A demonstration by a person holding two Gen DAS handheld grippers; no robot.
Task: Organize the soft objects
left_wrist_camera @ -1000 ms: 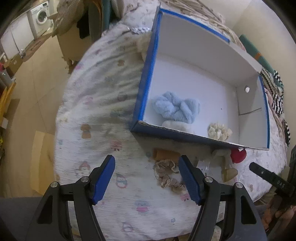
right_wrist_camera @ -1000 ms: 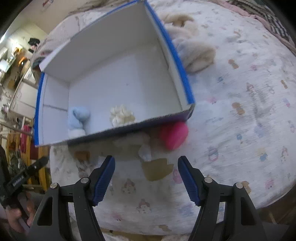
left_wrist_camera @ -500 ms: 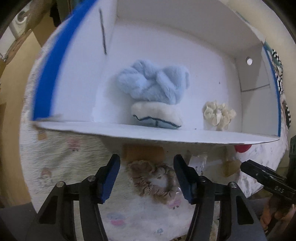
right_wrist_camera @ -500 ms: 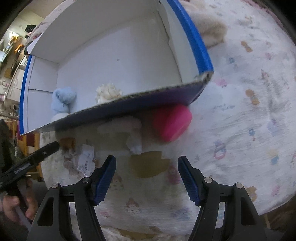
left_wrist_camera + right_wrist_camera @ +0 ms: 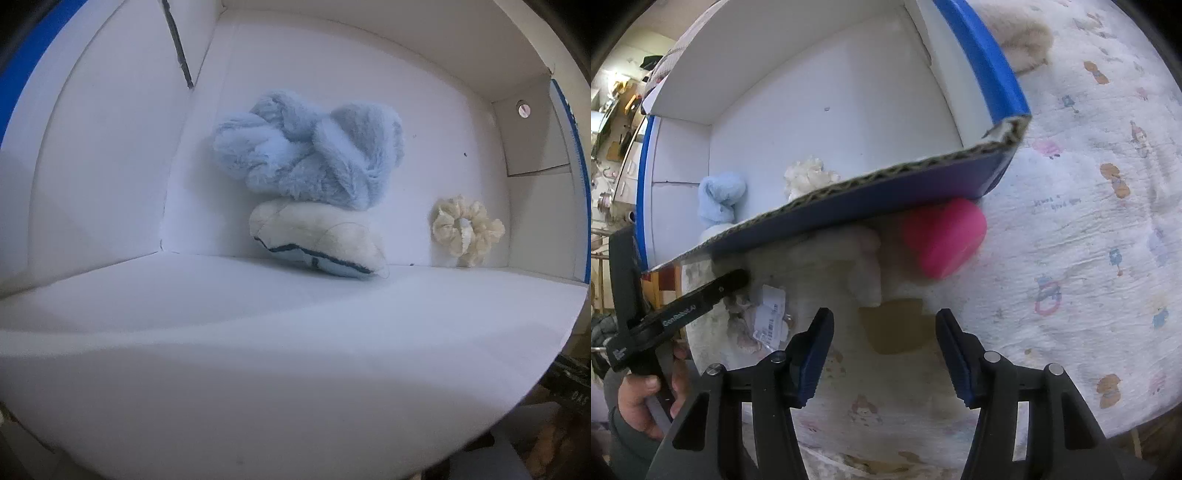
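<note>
A blue cardboard box with a white inside [image 5: 827, 110] lies on the bed. In it are a fluffy light-blue soft toy [image 5: 310, 155], a white pad with a dark seam [image 5: 317, 240] and a cream scrunchie [image 5: 467, 230]. The box's near wall [image 5: 258, 350] fills the lower left wrist view and hides my left gripper's fingers there. In the right wrist view my left gripper [image 5: 735, 284] reaches under the box edge to a beige scrunchie [image 5: 742, 306]; its jaws are hidden. My right gripper [image 5: 882, 350] is open over a tan heart patch [image 5: 897, 325], near a pink heart plush [image 5: 942, 240].
A white tag [image 5: 770, 317] lies by the beige scrunchie. A cream plush [image 5: 1023, 37] lies behind the box's right wall. The bed has a printed white quilt [image 5: 1089, 221], and its edge runs along the bottom of the right wrist view.
My left gripper has moved forward and low, so the box wall now hides its fingers and the beige scrunchie. My right gripper has moved closer to the tan heart patch.
</note>
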